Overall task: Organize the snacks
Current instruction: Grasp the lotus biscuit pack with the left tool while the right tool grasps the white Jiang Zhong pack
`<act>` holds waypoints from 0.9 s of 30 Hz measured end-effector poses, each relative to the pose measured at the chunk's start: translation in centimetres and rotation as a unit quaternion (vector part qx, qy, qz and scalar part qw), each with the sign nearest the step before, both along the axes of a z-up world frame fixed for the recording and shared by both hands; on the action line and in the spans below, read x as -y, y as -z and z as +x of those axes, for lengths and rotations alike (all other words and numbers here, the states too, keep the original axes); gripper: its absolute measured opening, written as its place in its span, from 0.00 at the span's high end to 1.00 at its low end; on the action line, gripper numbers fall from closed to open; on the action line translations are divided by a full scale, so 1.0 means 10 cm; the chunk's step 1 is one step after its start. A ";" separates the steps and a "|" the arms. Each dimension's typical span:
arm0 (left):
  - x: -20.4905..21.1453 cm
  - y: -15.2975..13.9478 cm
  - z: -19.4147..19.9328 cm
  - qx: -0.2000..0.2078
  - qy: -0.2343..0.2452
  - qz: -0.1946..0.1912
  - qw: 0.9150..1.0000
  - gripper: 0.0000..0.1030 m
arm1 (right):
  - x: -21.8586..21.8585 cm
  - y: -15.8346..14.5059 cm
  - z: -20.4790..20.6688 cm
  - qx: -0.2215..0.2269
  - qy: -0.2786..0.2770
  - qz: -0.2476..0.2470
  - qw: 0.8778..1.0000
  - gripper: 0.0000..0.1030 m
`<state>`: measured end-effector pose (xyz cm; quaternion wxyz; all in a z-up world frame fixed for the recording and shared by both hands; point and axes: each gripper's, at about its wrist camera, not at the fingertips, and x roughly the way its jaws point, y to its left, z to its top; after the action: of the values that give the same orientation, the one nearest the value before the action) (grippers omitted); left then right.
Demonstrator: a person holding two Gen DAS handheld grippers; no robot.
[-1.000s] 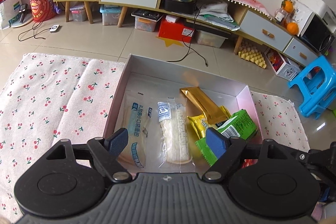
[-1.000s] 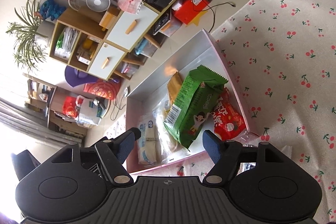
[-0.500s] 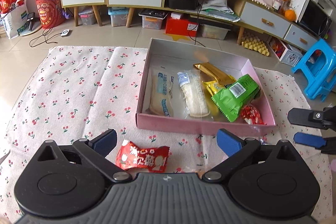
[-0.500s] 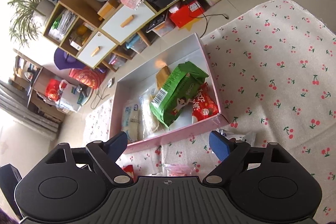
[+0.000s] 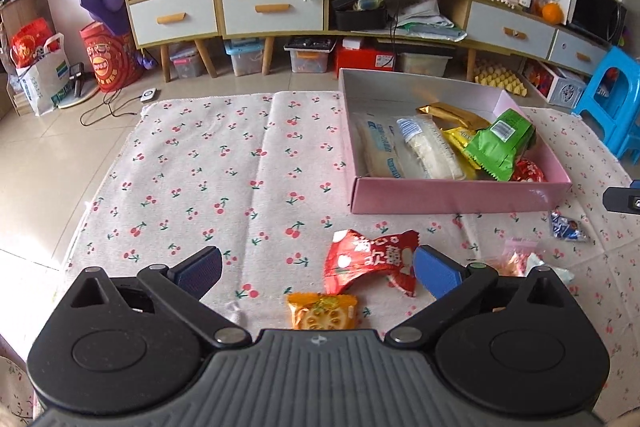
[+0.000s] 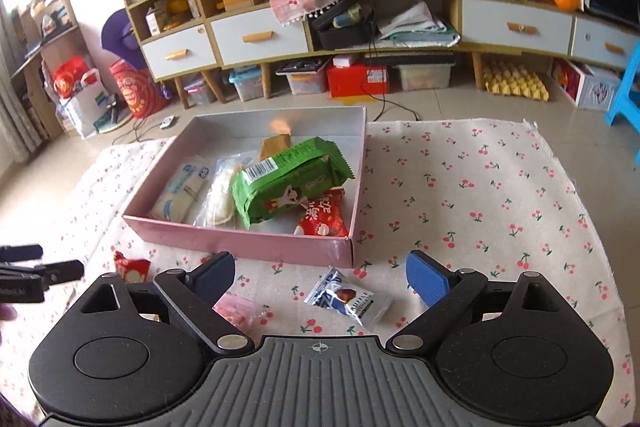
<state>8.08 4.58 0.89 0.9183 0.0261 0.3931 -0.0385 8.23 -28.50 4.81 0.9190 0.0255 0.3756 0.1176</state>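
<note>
Left gripper [image 5: 316, 269] low in the left wrist frame, fingers spread wide and gripping nothing. Between the blue pads, toward the right one: red snack packet [image 5: 370, 261], crumpled, flat on the cherry-print cloth [image 5: 208, 167]. Just below it, at the gripper body's edge: orange biscuit packet [image 5: 322, 311]. In the lower right of that frame, a pinkish clear packet [image 5: 512, 261], partly hidden by the right finger; further right, a small blue-and-white chocolate packet [image 5: 568, 227].

Pink box [image 5: 456, 195] in the upper right of the left wrist frame, open-topped, resting on the cloth. Inside, from left to right: two pale clear-wrapped pastries [image 5: 404, 147] side by side, a gold wrapper [image 5: 448, 111] toward the back, a yellow packet [image 5: 460, 141], a green packet [image 5: 500, 143] lying over the others, and a red packet [image 5: 528, 171] in the near right corner.

Right gripper [image 6: 320, 277] low in the right wrist frame, fingers likewise apart, nothing between the pads. Below the gap's centre: the chocolate packet [image 6: 348, 301] on the cloth, just in front of the box's near wall [image 6: 240, 241]. Beside the left finger: the pinkish packet [image 6: 236, 309]. At the left edge of this frame, the other gripper's fingertips, with the red snack packet [image 6: 130, 265] next to them. Green packet [image 6: 288, 183] tilted atop the box's contents in the middle of the frame.
</note>
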 end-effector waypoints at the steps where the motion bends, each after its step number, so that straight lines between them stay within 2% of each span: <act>1: -0.03 0.01 -0.03 0.002 0.001 0.003 1.000 0.01 | -0.02 0.02 -0.05 0.009 -0.009 -0.012 1.000 0.08; 5: -0.13 0.12 -0.09 -0.002 0.011 0.010 1.000 0.01 | -0.15 0.12 -0.23 0.031 -0.047 -0.045 0.997 0.08; 12: -0.21 0.23 -0.23 -0.018 0.032 0.008 0.999 0.01 | -0.41 0.24 -0.50 0.038 -0.130 -0.074 0.988 0.08; 18: -0.22 0.37 -0.32 -0.026 0.052 0.016 0.998 0.01 | -0.55 0.33 -0.68 -0.013 -0.153 -0.042 0.987 0.08; 24: -0.22 0.43 -0.28 -0.024 0.035 0.008 0.999 0.02 | -0.71 0.58 -0.80 -0.057 -0.160 -0.042 0.985 0.08; 27: -0.18 0.45 -0.25 -0.025 0.028 0.005 0.999 0.03 | -0.74 0.63 -0.82 -0.066 -0.159 -0.031 0.985 0.03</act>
<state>5.57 6.39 -3.57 0.9065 0.0406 0.4156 -0.0624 0.04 -21.05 -1.53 0.8623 -0.0553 0.4378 0.2483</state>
